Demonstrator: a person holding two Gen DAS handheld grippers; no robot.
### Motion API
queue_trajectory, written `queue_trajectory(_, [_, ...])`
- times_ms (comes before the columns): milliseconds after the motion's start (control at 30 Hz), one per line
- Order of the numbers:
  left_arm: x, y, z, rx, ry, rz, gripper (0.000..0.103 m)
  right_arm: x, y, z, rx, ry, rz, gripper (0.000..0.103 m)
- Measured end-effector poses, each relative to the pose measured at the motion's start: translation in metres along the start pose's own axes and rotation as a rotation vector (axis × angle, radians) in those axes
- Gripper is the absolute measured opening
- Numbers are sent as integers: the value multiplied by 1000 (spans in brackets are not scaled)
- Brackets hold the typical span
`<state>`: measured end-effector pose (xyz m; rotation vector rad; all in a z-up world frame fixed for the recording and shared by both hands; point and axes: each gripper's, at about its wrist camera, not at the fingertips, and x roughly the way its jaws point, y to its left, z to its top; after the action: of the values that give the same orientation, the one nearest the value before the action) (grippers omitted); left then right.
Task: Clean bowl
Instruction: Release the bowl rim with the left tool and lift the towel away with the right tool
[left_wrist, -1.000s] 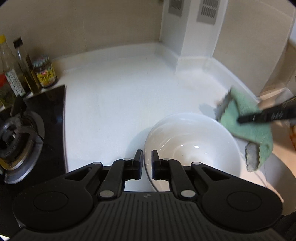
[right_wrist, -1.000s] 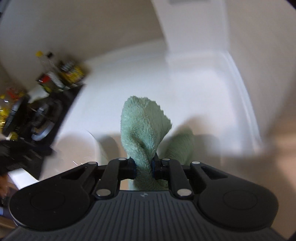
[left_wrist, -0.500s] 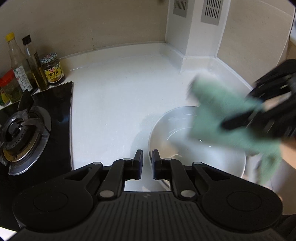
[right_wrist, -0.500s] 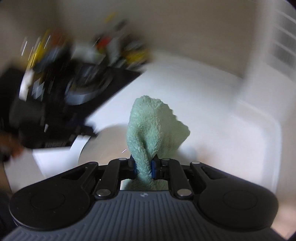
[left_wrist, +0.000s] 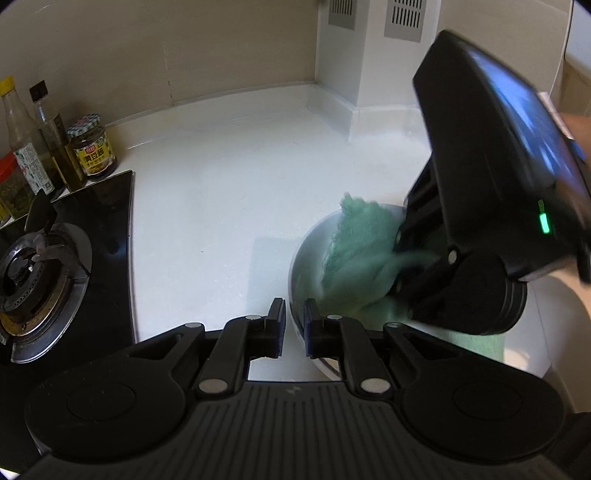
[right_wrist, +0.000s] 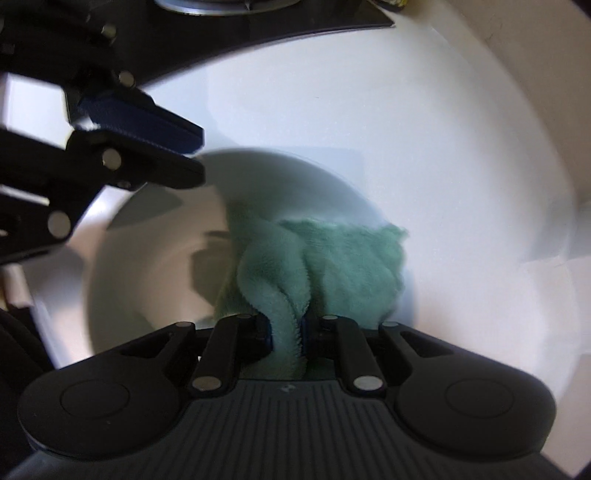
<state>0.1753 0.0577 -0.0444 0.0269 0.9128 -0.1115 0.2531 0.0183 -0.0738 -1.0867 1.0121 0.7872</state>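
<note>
Kitchen corner, seen from both wrists: nearest the left camera, the left gripper (left_wrist: 294, 325) straddles the near rim of a white bowl (left_wrist: 297, 258), one finger outside the wall and one inside; its fingers are closing on that rim, and the pads appear to pinch the thin wall. The bowl sits on the white surface (left_wrist: 221, 206), just right of a black gas hob (left_wrist: 55, 266). Inside the bowl, the right gripper (right_wrist: 287, 330) points steeply down, its fingers closing and clamped on a fold of green cloth (right_wrist: 343, 258), which bunches against the bowl's inner wall and spills up over the far rim; the cloth is blurred in the left view. From the right wrist, the left gripper's fingers (right_wrist: 147, 122) show at upper left, set on the bowl's edge. Beyond the hob's burner (left_wrist: 33, 273), a jar with a checked lid (left_wrist: 92, 147) and two bottles (left_wrist: 40, 136) stand against the beige wall. Two grey vents (left_wrist: 402, 18) sit high on the white corner column at the back
</note>
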Motion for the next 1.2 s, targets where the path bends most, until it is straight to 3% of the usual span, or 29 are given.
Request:
queue_trajectory(200, [4,5,3,1,8,-13,13,-26,9,-15,-43,-147,-235,6])
queue_trajectory(300, [6,8,4,-1,12,-17,13,-46,-14,-34,64,-211,-355,8])
queue_trajectory(333, [6,9,4,-3,12,-17,13,-50,-22,-40,106,-220,-357,9])
queue_trajectory(433, [6,15,4,-9,10,-18,13,-56,-61,-72,333,-224,-288,9])
queue_trajectory(533, [5,19,4,-14,9,-20,13,-35,-92,-119,613,-215,-83,9])
queue_trajectory(600, [3,21,5,-8,10,-16,13,-26,-94,-135,715,-218,-10,9])
queue_trajectory(733, [-4,17,6,4,7,-3,13,-9,-87,-139,740,-196,38,10])
queue_trajectory(800, [-9,17,6,-9,-3,-10,13,1,-88,-148,801,-190,117,12])
queue_trajectory(900, [-16,19,6,-50,-15,-28,13,1,-90,-166,904,-200,206,26])
queue_trajectory(1000, [-19,16,5,-57,-10,-6,14,-9,-89,-182,977,-236,266,27])
queue_trajectory(1200, [-26,8,7,-66,-10,39,14,-55,-85,-215,1121,-435,323,27])
